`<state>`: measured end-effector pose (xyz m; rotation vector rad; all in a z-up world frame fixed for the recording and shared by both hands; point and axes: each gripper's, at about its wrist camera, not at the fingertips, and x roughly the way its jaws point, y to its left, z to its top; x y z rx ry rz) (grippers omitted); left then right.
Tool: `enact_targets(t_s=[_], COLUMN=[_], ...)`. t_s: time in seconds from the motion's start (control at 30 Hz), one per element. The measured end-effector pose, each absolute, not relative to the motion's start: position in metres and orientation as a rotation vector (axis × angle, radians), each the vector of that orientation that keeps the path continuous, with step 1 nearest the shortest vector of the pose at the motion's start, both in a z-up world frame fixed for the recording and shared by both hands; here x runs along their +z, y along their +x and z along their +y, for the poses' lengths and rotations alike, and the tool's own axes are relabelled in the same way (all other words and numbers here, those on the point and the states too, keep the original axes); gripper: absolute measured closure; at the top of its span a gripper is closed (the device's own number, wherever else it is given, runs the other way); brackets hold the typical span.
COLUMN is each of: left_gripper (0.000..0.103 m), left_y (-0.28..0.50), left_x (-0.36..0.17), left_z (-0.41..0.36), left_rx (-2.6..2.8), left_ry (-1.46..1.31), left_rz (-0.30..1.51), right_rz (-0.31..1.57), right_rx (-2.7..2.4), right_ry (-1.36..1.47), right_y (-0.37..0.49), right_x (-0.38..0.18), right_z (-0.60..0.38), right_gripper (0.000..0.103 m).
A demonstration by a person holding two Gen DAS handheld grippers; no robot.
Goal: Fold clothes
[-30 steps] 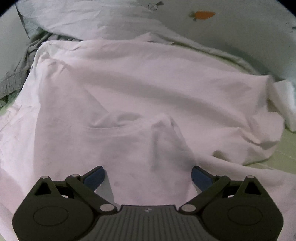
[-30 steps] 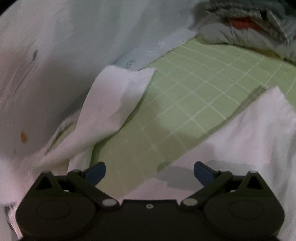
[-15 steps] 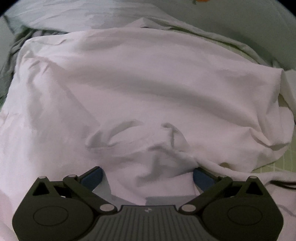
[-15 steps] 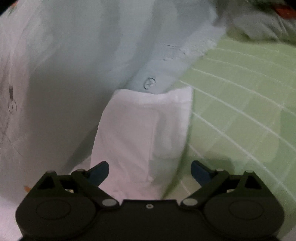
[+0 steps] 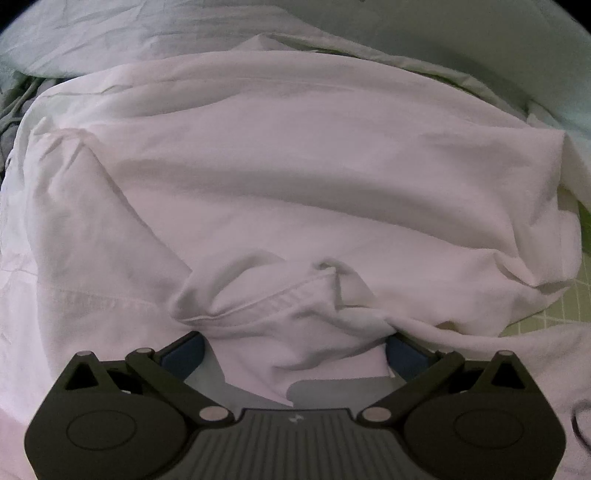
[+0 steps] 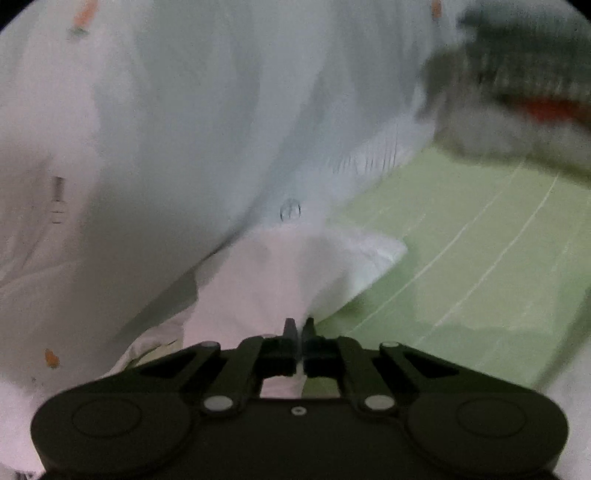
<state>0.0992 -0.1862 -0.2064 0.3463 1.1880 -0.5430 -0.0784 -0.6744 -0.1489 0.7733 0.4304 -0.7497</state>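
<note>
A crumpled white garment point(image 5: 295, 177) fills the left wrist view. My left gripper point(image 5: 295, 350) is open, its blue-padded fingers on either side of a bunched hemmed fold point(image 5: 273, 299) of the cloth. In the right wrist view my right gripper point(image 6: 300, 332) is shut on the white garment's sleeve point(image 6: 295, 273), which lies over the green gridded mat point(image 6: 461, 258).
A pale blue printed sheet point(image 6: 221, 110) with small carrot motifs rises behind the sleeve and also shows at the top of the left wrist view point(image 5: 443, 33). A blurred pile of grey and red clothes point(image 6: 517, 99) lies at the far right of the mat.
My left gripper has moved down and forward onto the bunched fold. My right gripper has moved onto the sleeve and closed on it; it was open before.
</note>
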Motion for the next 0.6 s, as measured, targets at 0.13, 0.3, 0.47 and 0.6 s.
enact_targets(t_s=[0.13, 0.3, 0.47, 0.6], left_gripper=[0.0, 0.0, 0.0, 0.0], left_y=[0.097, 0.096, 0.094, 0.093], left_x=[-0.206, -0.206, -0.206, -0.204], left_z=[-0.184, -0.183, -0.181, -0.178], left_rx=[-0.549, -0.556, -0.556, -0.559], left_ry=[0.345, 0.349, 0.346, 0.344], left_rz=[1.176, 1.174, 1.168, 1.162], right_rz=[0.414, 0.392, 0.305, 0.274], right_rx=[-0.792, -0.835, -0.878, -0.847], right_ry=[0.655, 0.516, 0.397, 0.332], right_y=[-0.121, -0.159, -0.174, -0.145], right_x=[-0.114, -0.073, -0.026, -0.014], right_z=[-0.64, -0.604, -0.587, -0.605], right_gripper=[0.1, 0.101, 0.101, 0.101])
